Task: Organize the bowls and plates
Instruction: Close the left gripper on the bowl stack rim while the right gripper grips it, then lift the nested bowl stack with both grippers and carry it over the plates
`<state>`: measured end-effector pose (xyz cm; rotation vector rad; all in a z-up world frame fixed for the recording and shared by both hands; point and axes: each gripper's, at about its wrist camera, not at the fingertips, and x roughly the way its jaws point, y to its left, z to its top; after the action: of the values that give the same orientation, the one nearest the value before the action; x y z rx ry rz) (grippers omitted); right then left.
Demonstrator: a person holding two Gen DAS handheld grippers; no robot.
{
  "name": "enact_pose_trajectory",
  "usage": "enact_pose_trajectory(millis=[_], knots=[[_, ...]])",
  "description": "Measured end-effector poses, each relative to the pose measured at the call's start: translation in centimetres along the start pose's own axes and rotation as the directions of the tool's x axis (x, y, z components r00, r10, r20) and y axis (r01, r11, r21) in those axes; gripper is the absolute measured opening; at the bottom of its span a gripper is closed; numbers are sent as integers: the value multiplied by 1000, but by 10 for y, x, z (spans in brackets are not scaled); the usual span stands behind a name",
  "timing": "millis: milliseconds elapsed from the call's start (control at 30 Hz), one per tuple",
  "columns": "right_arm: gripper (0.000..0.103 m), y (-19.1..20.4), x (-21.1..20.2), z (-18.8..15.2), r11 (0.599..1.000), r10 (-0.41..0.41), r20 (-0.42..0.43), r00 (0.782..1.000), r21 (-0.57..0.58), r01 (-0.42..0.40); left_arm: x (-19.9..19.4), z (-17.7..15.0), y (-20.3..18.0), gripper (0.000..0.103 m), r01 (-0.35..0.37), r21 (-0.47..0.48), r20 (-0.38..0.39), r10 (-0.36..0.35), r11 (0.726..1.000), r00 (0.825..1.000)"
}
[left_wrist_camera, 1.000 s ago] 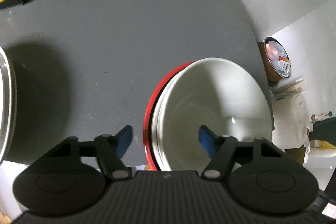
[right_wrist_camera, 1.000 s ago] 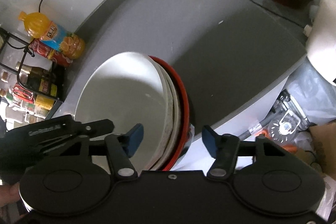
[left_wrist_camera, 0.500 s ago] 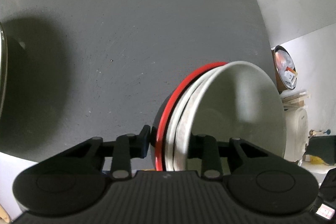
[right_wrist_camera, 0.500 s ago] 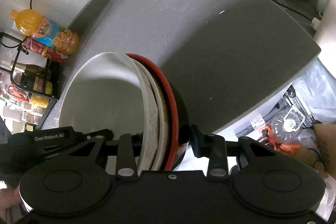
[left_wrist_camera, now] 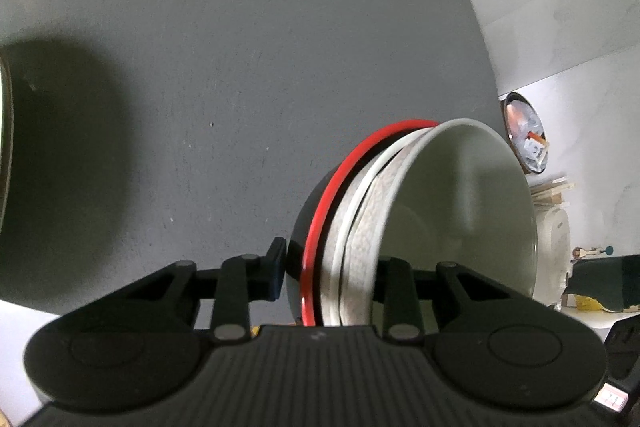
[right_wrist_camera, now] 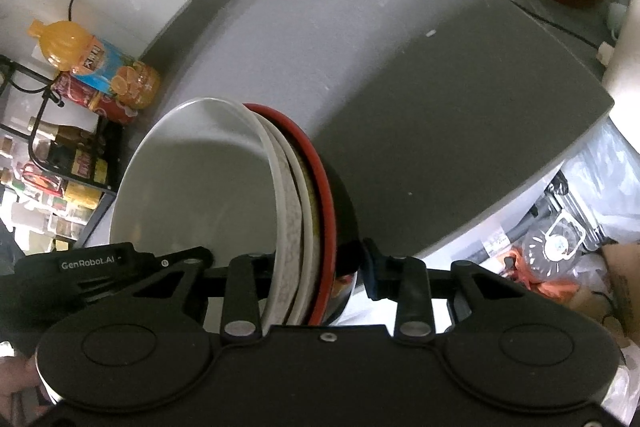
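Two grippers, left and right, clamped on opposite rims of nested stack of white bowls inside red-rimmed black bowl, tilted on edge above grey countertop, equally close.

Both wrist views look down closely, from opposite sides, sharing the bowl stack and grey table.
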<state>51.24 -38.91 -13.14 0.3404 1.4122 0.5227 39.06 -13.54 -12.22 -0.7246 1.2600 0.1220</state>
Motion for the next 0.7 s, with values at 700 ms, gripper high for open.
enact_pose_trajectory(millis=[700], knots=[[33, 99, -5, -14, 999, 30, 41, 999, -43, -28, -89, 25, 60, 29, 55, -2, 94, -55, 998, 994]])
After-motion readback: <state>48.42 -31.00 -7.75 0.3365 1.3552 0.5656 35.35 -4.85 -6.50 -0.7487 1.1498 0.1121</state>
